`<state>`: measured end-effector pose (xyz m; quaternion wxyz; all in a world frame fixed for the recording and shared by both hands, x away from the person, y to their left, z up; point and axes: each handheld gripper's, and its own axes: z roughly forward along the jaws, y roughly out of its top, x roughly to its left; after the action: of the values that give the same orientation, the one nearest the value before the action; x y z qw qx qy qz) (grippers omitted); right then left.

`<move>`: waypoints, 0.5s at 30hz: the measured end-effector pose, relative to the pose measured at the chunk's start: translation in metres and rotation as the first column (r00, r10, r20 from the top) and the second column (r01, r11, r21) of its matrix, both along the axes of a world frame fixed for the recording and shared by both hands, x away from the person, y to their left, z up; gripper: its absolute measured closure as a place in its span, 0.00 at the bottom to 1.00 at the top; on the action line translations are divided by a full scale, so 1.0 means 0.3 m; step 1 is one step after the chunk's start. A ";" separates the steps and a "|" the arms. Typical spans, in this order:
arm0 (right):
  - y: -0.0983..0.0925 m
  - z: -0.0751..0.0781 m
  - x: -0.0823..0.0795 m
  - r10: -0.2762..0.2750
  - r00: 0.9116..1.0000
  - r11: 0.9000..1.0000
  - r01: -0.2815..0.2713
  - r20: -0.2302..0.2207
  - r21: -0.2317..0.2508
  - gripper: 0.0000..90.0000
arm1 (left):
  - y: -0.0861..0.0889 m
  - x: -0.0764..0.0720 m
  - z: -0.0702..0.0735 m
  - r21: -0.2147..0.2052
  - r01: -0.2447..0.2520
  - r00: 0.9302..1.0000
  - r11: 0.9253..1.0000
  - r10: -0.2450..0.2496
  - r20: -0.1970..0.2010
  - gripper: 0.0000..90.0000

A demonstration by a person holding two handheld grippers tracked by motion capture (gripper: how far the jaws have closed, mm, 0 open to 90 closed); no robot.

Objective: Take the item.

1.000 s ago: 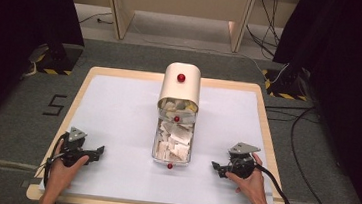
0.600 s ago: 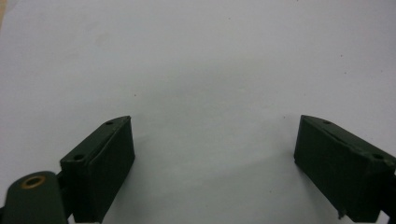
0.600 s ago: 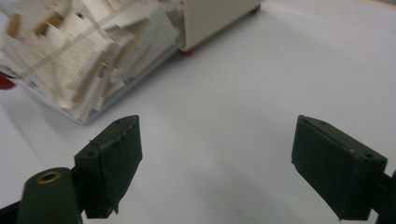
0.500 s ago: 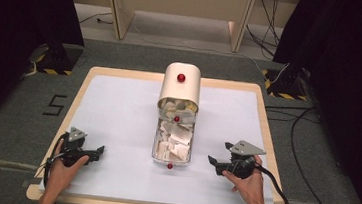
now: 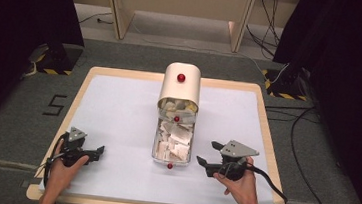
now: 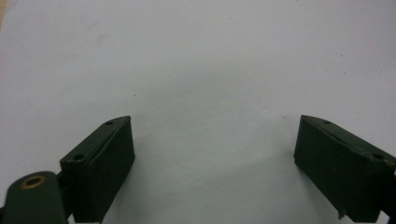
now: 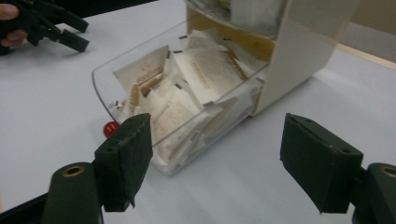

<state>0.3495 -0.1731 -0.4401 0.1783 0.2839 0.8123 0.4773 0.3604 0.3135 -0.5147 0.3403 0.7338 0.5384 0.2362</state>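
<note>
The clear drawer (image 5: 173,144) full of paper sachets (image 7: 196,84) lies pulled out at the middle of the table (image 5: 118,106), its closed end tucked under the cream box (image 5: 180,86) that stands at twelve o'clock from it. A red knob (image 5: 170,165) marks the drawer's near end, at its six o'clock; a second red knob sits on top of the box.

In the right gripper view the drawer lies ahead of the jaws, from about ten to twelve o'clock, its rounded clear front just behind the left-hand jaw tip, with the red knob (image 7: 110,128) peeping beside that tip. Nothing lies between the jaws; bare table shows in the gap. From above, the right gripper (image 5: 203,163) stands near the drawer at its four o'clock, apart from it, tips pointing toward its near end. Its jaws are wide apart, having just been closing a little, with nothing in them.

The left gripper (image 5: 98,151) rests well away at the drawer's eight o'clock, jaws spread wide over bare white surface, empty.
</note>
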 end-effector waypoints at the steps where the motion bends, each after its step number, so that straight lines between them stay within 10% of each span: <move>1: 0.008 0.002 -0.002 0.008 1.000 1.000 -0.008 0.000 -0.003 0.31 | 0.000 0.000 0.000 0.000 0.000 1.000 1.000 0.000 0.000 0.13; 15: 0.114 0.018 -0.008 0.111 0.994 0.993 -0.111 0.002 -0.035 0.47 | 0.000 0.000 0.000 0.000 0.000 1.000 1.000 0.000 0.000 0.13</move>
<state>0.3472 -0.1390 -0.4347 0.1581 0.2341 0.8347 0.4727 0.3604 0.3135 -0.5147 0.3401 0.7339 0.5385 0.2362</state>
